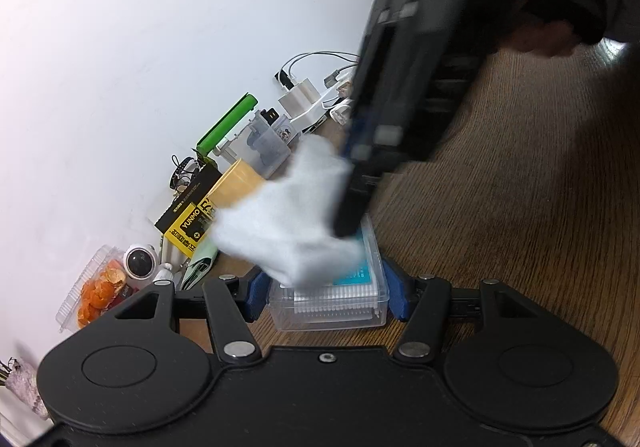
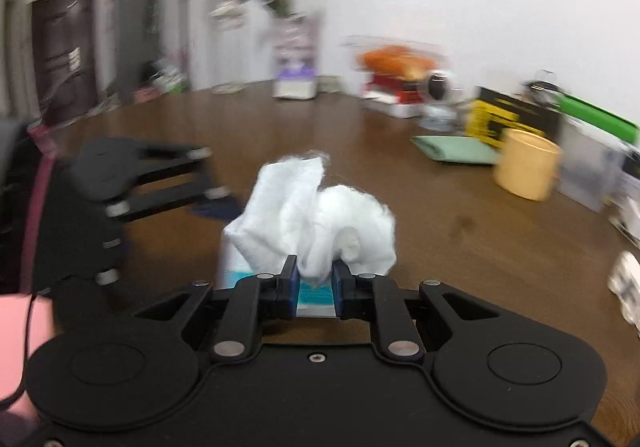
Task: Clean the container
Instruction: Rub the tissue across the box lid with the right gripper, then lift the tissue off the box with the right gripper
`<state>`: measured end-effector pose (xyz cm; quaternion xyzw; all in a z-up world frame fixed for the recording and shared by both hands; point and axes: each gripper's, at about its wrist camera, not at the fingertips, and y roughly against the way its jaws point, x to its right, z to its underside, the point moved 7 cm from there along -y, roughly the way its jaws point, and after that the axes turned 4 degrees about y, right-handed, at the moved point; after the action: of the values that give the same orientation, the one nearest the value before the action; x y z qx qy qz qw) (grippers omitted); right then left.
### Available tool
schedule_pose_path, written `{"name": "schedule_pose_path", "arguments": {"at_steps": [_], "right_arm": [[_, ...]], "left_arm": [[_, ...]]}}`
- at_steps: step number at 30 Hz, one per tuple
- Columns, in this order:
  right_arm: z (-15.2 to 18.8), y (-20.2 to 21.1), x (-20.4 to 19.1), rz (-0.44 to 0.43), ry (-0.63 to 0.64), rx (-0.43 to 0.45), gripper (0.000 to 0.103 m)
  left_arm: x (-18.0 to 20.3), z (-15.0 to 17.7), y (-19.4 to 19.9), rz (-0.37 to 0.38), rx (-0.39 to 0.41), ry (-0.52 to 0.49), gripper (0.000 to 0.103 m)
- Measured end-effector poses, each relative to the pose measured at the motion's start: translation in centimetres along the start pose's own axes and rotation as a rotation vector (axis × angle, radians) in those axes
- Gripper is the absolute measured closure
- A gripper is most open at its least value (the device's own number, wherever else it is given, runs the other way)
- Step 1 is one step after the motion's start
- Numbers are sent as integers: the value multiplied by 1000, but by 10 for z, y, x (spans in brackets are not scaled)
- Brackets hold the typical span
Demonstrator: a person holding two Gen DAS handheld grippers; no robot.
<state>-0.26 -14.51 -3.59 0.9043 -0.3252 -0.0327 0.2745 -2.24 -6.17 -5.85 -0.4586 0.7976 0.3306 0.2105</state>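
Observation:
A clear plastic container [image 1: 332, 311] with a teal label lies on the wooden table, and my left gripper [image 1: 326, 295] is shut on its two sides with the blue pads. My right gripper [image 1: 348, 231] reaches in from the upper right, blurred, and presses a crumpled white tissue [image 1: 288, 223] onto the container's lid. In the right wrist view the right gripper [image 2: 316, 279] is shut on the tissue [image 2: 316, 215], with the teal label of the container [image 2: 314, 297] showing just under the jaws. Much of the lid is hidden by the tissue.
Along the wall stand a yellow cup [image 1: 236, 187], a black and yellow box [image 1: 192, 219], a clear tub of orange peel [image 1: 96, 295] and chargers with cables [image 1: 312, 99]. A vase of flowers [image 2: 296, 59] stands at the table's far side. Bare wood [image 1: 500, 207] lies to the right.

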Motion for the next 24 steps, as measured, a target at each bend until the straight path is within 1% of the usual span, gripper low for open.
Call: {"name": "schedule_pose_path", "arguments": {"at_steps": [2,4,5,6,8,10,12,13,15,17,20,21,23,24], "right_arm": [[15,5,1,12,8,-76,85],[33,12,8,31,-4,-163,79],[43,17,14,51,-18,-200,72],[48,25,19,73,-32,-211,63],[55,40,29,114,-61,-216,55],[48,50,31,142,-89,-183,54],[40,59,32,167,-116,-142,50],[36,59,31,175,-118,-132,49],[28,54,29,186,-113,-124,40],[30,45,33,223,-165,-127,40],[47,23,47,273,-276,-158,41],[53,17,46,279,-292,-166,40],[55,13,43,279,-306,-138,40],[55,12,41,271,-305,-131,43]], "left_arm": [[0,0,0,-1,0,-1,46],[1,0,1,-1,0,-1,46],[2,0,1,-1,0,0,46],[2,0,1,-1,0,0,46],[0,0,-1,-1,0,0,46],[-3,0,-3,1,-1,2,46],[-4,0,-4,1,-2,2,46],[-4,0,-4,0,-1,2,46],[-4,0,-4,-2,-1,1,46],[-3,0,-3,-1,-2,2,46],[0,0,-1,-2,-1,0,46],[1,0,-1,-3,-1,0,46],[1,1,-1,-2,-1,0,46],[1,1,-1,-2,-1,0,46]]}}
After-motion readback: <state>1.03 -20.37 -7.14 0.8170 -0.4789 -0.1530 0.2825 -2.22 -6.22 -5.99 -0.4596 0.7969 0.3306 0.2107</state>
